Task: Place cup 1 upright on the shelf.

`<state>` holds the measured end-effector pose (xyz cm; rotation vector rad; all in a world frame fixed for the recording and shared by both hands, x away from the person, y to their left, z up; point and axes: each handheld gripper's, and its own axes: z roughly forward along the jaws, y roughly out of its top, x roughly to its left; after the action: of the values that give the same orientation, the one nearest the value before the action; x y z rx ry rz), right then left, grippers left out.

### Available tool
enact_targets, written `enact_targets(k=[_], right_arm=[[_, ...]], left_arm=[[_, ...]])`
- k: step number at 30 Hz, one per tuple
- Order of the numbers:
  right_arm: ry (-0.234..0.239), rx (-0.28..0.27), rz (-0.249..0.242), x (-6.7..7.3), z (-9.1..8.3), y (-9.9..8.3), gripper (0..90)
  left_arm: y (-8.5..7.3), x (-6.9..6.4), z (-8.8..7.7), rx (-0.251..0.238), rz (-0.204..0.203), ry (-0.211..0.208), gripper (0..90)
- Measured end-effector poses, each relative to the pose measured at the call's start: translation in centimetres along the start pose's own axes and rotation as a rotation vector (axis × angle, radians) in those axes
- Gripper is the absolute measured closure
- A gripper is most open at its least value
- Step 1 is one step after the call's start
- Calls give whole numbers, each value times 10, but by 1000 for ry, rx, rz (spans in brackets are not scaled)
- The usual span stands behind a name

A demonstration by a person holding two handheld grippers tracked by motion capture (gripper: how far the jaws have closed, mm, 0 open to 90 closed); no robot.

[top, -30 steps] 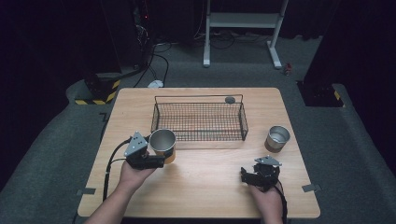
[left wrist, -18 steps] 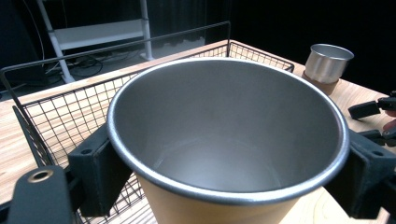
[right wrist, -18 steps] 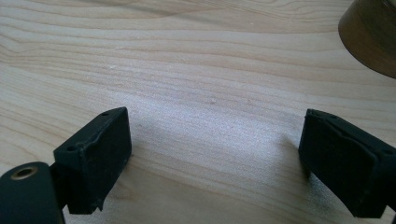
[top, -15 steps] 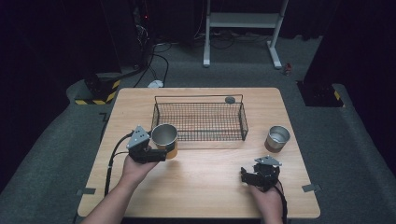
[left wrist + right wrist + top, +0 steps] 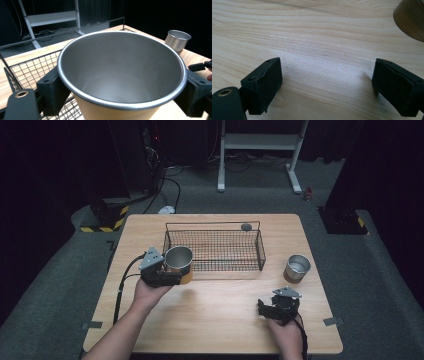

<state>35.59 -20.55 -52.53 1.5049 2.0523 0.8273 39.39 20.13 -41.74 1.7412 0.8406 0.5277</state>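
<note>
Left gripper [image 5: 167,276]: jaws clamped on steel cup [image 5: 178,262], lifted at wire basket [image 5: 215,251], 9 o'clock end.
Right gripper [image 5: 272,309]: jaws spread, empty, on tabletop [image 5: 220,320].
Remaining: cup not yet in basket; second cup [image 5: 297,268] untouched at 3 o'clock.

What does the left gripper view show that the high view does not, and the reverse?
Left gripper view alone: the empty steel inside of the held cup, with the left tongs' pads pressed on its sides. High view alone: both hands, the right tongs resting open on the table, and a small dark disc behind the basket. Shared: the wire basket and the second cup.
</note>
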Motion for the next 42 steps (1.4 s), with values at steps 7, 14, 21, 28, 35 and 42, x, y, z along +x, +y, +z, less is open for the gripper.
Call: enact_targets(k=[7, 14, 21, 28, 35, 42], right_arm=[[-1, -1, 0, 0, 0, 0, 93], [1, 1, 3, 0, 0, 0, 94], [1, 1, 3, 0, 0, 0, 94], [3, 1, 2, 0, 0, 0, 94], [3, 1, 3, 0, 0, 0, 95], [4, 1, -1, 0, 0, 0, 95]], left_arm=[[9, 0, 9, -1, 10, -2, 137], [18, 7, 24, 11, -9, -4, 137], [28, 13, 30, 9, -2, 30, 137], [36, 20, 35, 13, 3, 51, 137], [34, 31, 48, 20, -25, 76, 137], [38, 39, 59, 20, -39, 95, 137]])
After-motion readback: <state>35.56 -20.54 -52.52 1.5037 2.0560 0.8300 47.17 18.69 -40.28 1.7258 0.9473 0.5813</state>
